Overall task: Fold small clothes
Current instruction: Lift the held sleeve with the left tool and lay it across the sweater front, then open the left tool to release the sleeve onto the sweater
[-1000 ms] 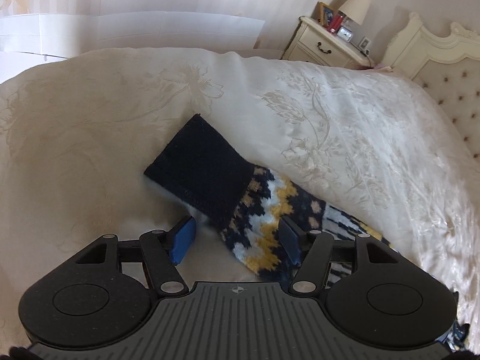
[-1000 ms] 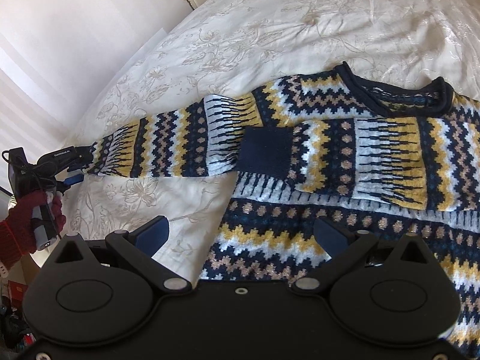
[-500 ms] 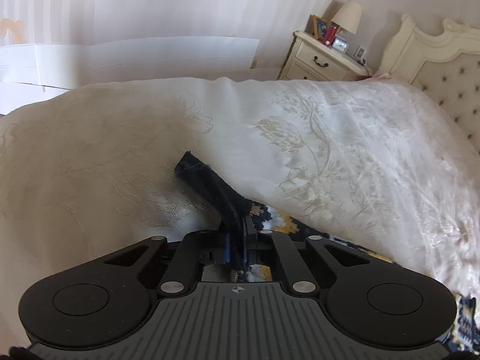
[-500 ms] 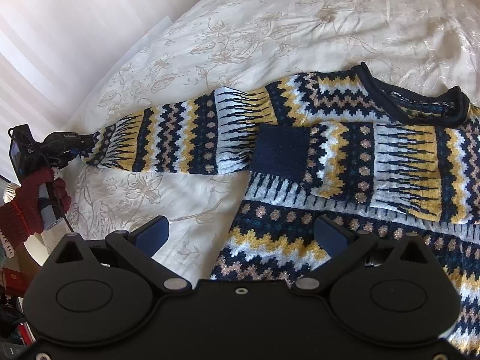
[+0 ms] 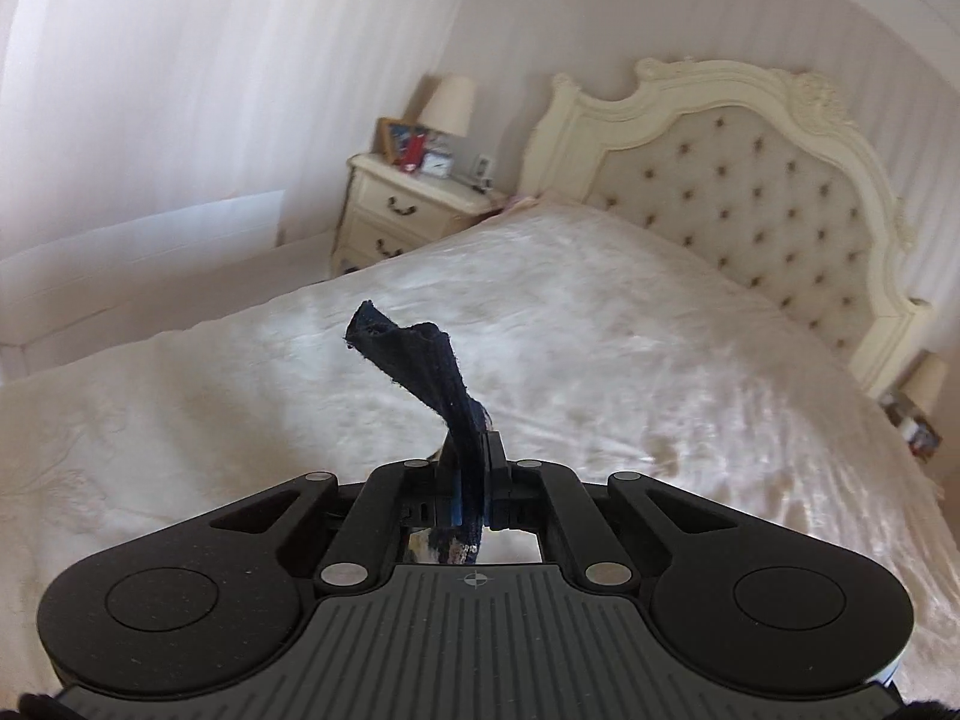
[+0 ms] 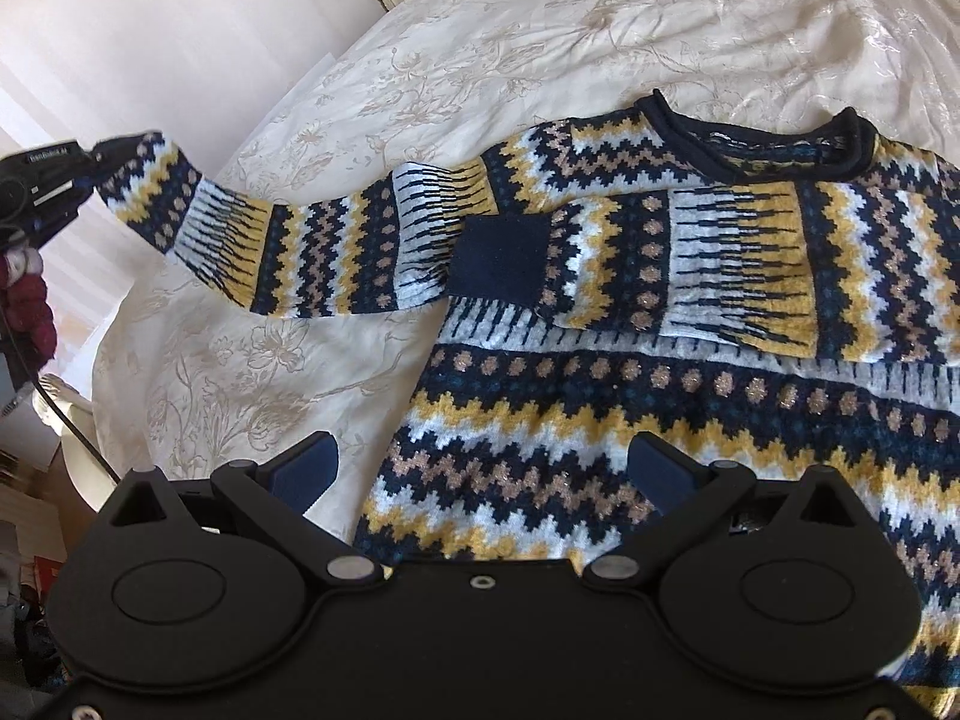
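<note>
The sweater [image 6: 630, 324] runs off the right wrist view at 3 o'clock and under the right gripper [image 6: 480, 468] body at 6 o'clock, hiding its hem. In the left wrist view, the left gripper [image 5: 474, 492] covers all but the cuff [image 5: 414, 360]. The nightstand [image 5: 402, 216] items at 11 o'clock are too small to identify.

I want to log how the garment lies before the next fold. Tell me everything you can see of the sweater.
The sweater is a thick knit with navy, yellow, white and tan zigzag bands and a rolled navy collar. Its body lies flat on the bedspread. One sleeve is folded across the chest, its navy cuff flat. The other sleeve stretches out sideways, its end lifted off the bed by the left tool, shut on the navy cuff. The right tool hovers open above the hem.
</note>
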### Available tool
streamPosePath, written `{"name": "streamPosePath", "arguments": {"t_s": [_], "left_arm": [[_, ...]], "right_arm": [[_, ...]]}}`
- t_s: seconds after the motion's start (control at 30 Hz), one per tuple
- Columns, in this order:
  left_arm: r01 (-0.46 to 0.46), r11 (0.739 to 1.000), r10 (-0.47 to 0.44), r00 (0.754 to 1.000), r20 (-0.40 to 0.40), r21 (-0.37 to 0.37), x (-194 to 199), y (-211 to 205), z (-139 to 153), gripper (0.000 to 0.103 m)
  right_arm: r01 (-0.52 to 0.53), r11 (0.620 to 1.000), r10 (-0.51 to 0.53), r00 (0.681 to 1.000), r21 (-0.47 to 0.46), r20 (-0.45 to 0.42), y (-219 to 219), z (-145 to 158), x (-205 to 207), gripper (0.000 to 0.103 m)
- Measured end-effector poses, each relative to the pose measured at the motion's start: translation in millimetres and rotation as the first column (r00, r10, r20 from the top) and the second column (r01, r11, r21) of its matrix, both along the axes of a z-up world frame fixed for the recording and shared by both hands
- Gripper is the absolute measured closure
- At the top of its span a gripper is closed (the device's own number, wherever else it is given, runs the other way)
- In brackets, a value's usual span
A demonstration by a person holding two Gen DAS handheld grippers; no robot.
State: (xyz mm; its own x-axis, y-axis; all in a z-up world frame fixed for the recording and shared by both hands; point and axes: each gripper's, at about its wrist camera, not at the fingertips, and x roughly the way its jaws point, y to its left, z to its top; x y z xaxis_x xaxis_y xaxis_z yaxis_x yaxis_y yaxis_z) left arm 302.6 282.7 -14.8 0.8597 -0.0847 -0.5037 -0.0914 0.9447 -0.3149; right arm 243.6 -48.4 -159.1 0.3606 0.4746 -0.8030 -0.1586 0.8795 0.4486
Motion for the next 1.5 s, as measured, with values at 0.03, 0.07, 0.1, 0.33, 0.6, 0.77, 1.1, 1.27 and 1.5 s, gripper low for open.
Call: {"name": "streamPosePath", "arguments": {"t_s": [0.03,0.07,0.1,0.33,0.6,0.77,1.1,1.27,1.5], "left_arm": [[0.027,1.0,-0.027,0.999,0.018,-0.012,0,-18,8,0.098],[0.05,0.999,-0.05,0.998,0.031,-0.021,-1,-32,14,0.098],[0.08,0.996,-0.079,0.996,0.041,-0.028,0,-49,18,0.098],[0.249,0.966,-0.245,0.968,0.057,-0.074,10,-173,11,0.098],[0.372,0.916,-0.387,0.919,-0.081,-0.152,19,-289,-60,0.097],[0.44,0.884,-0.464,0.867,-0.183,-0.156,18,-328,-89,0.088],[0.596,0.802,-0.577,0.791,-0.201,0.041,-13,-307,-93,0.065],[0.534,0.839,-0.482,0.819,-0.313,0.104,1,-265,-117,0.065],[0.434,0.892,-0.345,0.835,-0.429,0.128,23,-208,-150,0.065]], "right_arm": [[0.001,1.0,-0.001,1.0,0.004,0.003,-7,1,-2,0.0],[0.006,1.0,-0.006,1.0,0.012,0.009,-16,2,-6,0.0],[0.013,1.0,-0.013,1.0,0.02,0.014,-26,3,-9,0.0],[0.068,0.996,-0.07,0.997,0.054,0.03,-93,7,-31,0.0],[0.14,0.989,-0.142,0.989,0.05,0.028,-155,4,-54,0.0],[0.188,0.981,-0.188,0.982,0.039,0.009,-178,-2,-65,0.0],[0.258,0.966,-0.258,0.966,0.021,0.004,-189,-6,-57,0.0],[0.278,0.96,-0.278,0.96,-0.005,0.025,-193,-8,-32,0.0],[0.308,0.951,-0.307,0.951,-0.036,0.036,-203,-20,8,0.0]]}}
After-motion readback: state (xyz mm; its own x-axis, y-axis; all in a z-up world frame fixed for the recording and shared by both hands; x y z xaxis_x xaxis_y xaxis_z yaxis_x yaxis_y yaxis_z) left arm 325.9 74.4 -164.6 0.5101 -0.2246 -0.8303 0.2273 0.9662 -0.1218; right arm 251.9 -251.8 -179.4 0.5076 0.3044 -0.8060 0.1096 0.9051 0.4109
